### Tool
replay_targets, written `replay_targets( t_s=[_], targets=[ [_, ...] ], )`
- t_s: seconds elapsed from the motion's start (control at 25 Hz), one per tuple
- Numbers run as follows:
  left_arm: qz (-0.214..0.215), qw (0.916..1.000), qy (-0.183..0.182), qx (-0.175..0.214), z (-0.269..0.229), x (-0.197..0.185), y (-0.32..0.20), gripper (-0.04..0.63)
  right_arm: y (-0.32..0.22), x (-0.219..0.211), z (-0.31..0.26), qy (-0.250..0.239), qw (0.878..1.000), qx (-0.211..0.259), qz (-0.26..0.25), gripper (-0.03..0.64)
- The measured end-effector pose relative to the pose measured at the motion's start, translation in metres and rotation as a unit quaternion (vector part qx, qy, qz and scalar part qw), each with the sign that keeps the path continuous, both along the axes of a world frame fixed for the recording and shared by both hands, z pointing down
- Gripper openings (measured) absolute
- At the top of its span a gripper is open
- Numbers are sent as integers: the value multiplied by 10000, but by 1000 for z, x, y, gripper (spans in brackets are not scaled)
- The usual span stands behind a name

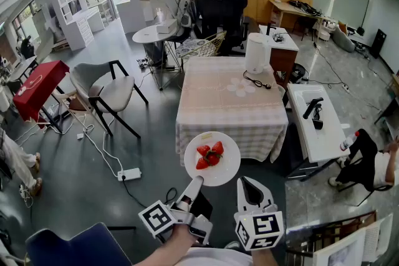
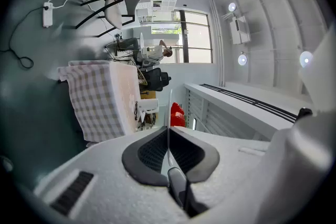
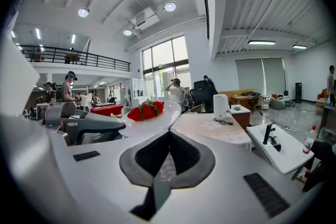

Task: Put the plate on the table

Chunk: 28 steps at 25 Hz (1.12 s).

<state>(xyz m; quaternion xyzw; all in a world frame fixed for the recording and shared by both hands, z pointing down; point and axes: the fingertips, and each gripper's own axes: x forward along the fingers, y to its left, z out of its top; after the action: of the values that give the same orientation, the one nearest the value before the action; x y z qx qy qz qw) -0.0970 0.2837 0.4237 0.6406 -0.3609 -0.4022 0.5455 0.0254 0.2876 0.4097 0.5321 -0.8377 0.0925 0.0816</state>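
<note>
A white plate with red strawberries hangs in the air just before the near edge of the table with the checked cloth. My left gripper is shut on the plate's near left rim. In the left gripper view the plate shows edge-on as a thin line pinched between the pads, with the strawberries behind it. My right gripper is beside the plate's near right rim, shut with nothing in it. The right gripper view has the plate to the left of its closed jaws.
A white kettle with a black cable stands at the table's far right. A white side table with black items sits to the right, with a seated person beyond it. A chair and a power strip are on the left.
</note>
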Motion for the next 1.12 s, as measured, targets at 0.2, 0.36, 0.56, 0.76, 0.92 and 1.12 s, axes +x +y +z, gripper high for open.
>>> replay_targets(
  t_s=[0.2, 0.36, 0.56, 0.76, 0.92, 1.12],
  targets=[
    [38, 10000, 10, -27, 5, -9, -3, 15, -3, -10, 1, 28, 10000, -11, 45, 3],
    [62, 10000, 61, -24, 8, -19, -8, 15, -5, -18, 3, 18, 10000, -10, 93, 5],
    [91, 9998, 158, -71, 14, -25, -16, 15, -12, -27, 4, 69, 9999, 1, 129, 5],
    [95, 9997, 204, -127, 17, -28, -23, 15, -18, -29, 5, 91, 9999, -19, 101, 5],
    [132, 9996, 207, -151, 20, -23, -34, 15, -28, -23, 10, 41, 9999, -73, 141, 5],
    [58, 9997, 88, -232, 28, -16, -54, 15, -50, -14, 17, 19, 9999, -87, 70, 5]
  ],
)
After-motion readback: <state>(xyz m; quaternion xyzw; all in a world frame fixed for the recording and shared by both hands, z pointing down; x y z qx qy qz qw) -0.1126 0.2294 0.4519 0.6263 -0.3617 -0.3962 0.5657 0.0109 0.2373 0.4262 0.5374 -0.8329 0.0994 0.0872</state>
